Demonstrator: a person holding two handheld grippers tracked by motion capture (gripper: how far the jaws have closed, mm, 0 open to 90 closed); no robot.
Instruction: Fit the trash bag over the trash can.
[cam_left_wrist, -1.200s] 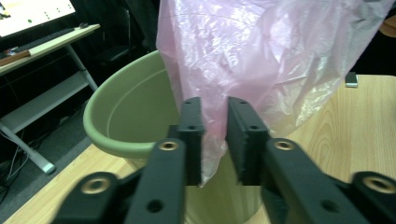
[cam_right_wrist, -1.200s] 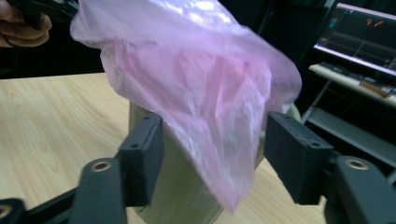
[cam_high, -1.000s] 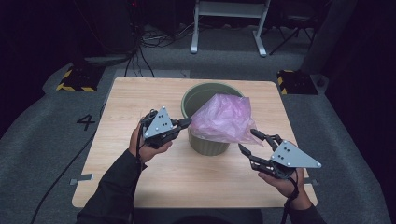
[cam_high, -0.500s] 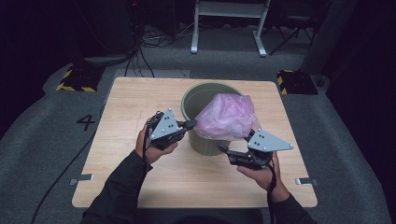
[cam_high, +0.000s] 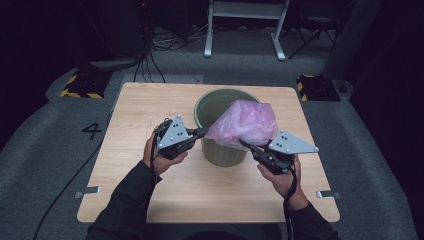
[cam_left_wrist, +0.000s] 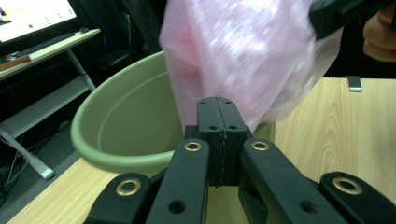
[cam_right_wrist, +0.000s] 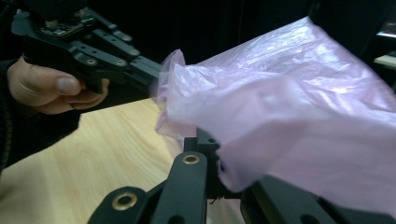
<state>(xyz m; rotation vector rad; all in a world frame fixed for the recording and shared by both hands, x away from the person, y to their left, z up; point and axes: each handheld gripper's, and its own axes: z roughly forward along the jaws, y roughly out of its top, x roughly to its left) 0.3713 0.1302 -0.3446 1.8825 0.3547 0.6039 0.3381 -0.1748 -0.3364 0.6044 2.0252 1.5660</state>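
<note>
1. While both hands are working a pink plastic bag (cam_high: 244, 122) over the rim of the green bin (cam_high: 220, 150) standing in the middle of the wooden table (cam_high: 125, 165), the left gripper (cam_high: 199, 133) is pinching the bag's edge with its jaws fully together at the bin's near left rim, as the left gripper view (cam_left_wrist: 217, 116) is showing.
2. The right gripper (cam_high: 245, 145) has just been closing its jaws, and in the right gripper view (cam_right_wrist: 205, 149) they are now clamping a fold of the film at the bag's near right side.
3. Thin film is likely tearing if the two grippers are pulling apart too hard, since each is biting only a small pinch of plastic.
4. Either pinch is also at risk of slipping out, because the film is slick and bunched; the bag would then be collapsing back over the bin's mouth instead of opening.
5. Dragging the bag sideways is likely to be tipping or sliding the light bin, since nothing is holding it down.
6. Most of the bag is hanging above and outside the bin, so the mouth could be catching on only part of the rim.
7. Readable writing: a large "4" (cam_high: 93, 131) is marked on the grey floor left of the table; no brand or label is showing on the bag or bin.
</note>
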